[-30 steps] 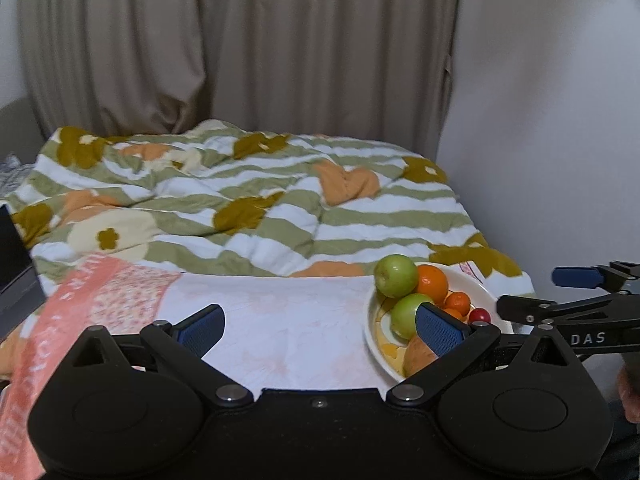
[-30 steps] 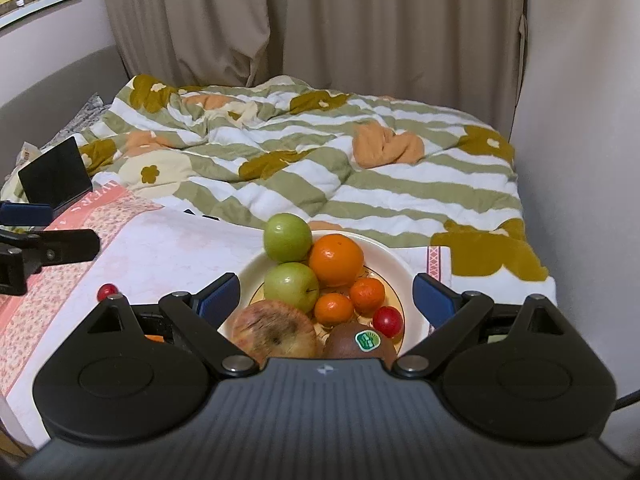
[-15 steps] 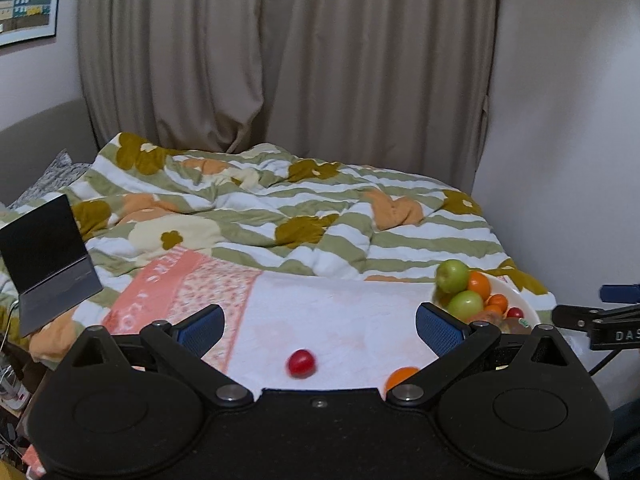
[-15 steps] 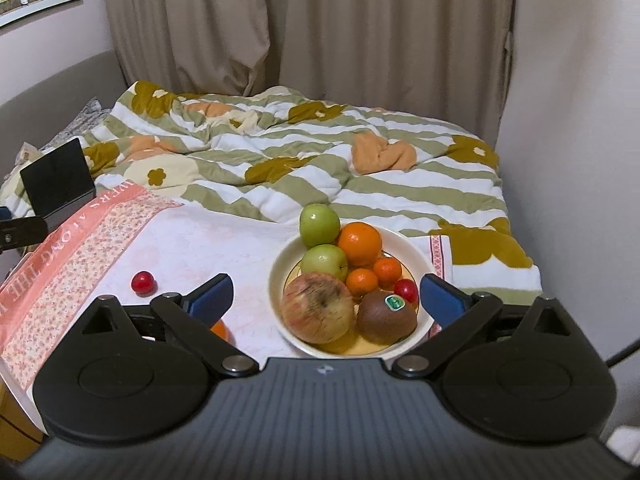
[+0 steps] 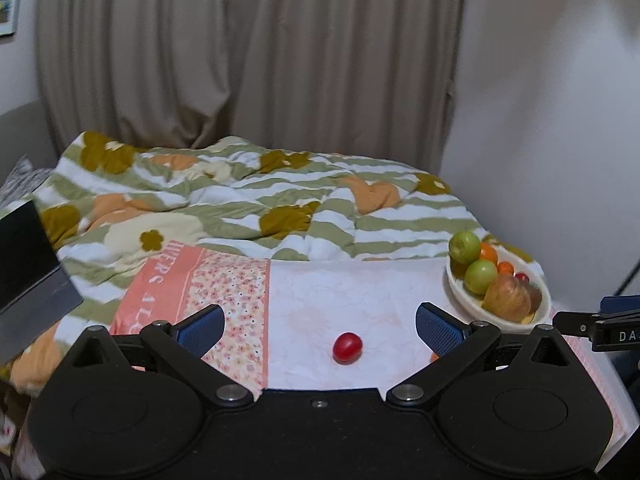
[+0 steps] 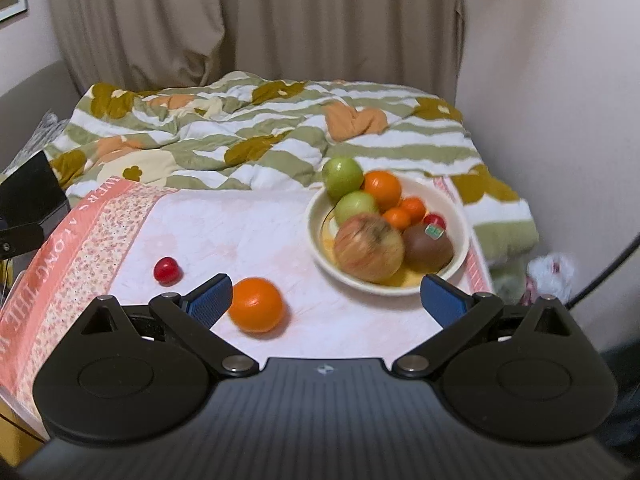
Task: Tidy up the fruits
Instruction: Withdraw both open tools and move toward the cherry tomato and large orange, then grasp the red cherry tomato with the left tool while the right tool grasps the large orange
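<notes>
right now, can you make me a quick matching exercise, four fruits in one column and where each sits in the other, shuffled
Column 1
1. loose orange
2. cherry tomato on the cloth
3. kiwi with sticker
4. red-streaked apple

Column 2
A. in the bowl, nearest front, left of the kiwi
B. on the cloth, just beside the right gripper's left finger
C. on the cloth, farther left, alone
D. in the bowl, right front

Pairs: 1-B, 2-C, 3-D, 4-A
</notes>
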The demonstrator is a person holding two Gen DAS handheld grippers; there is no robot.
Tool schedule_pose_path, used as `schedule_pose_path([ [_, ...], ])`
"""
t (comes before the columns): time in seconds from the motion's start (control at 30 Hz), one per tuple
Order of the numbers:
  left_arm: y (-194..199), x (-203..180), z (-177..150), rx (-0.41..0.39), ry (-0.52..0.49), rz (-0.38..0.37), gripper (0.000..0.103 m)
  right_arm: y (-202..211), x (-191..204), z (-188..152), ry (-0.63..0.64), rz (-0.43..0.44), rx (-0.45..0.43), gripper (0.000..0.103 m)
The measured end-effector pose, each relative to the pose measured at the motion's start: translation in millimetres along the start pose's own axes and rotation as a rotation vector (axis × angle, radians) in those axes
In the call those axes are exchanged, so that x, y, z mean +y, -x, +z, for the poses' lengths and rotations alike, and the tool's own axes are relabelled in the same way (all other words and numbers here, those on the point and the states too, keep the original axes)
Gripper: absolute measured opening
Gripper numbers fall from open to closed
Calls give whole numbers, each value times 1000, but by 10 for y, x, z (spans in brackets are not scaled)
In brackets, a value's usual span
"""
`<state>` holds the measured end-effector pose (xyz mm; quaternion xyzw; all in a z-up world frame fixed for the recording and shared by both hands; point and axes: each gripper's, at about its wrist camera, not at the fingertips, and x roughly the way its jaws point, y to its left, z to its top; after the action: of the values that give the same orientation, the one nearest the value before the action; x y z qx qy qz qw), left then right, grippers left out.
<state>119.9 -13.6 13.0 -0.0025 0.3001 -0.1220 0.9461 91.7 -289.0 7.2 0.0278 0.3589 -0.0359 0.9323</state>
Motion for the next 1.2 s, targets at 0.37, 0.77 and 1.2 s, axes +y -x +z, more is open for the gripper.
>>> schedule_pose_path([
  [0.37,-687,53,-206,-6,-202,-85,101,-492,391,-384,-88,-44,-7,103],
  [0.77,-1377,-101,-365,172,-290,-189,68,-947,477,-457,-101,-46,0,103],
  [1.2,-1666,-204,-389,274,-301,-220,34,-1124,532,-518,-71,-22,48,103],
])
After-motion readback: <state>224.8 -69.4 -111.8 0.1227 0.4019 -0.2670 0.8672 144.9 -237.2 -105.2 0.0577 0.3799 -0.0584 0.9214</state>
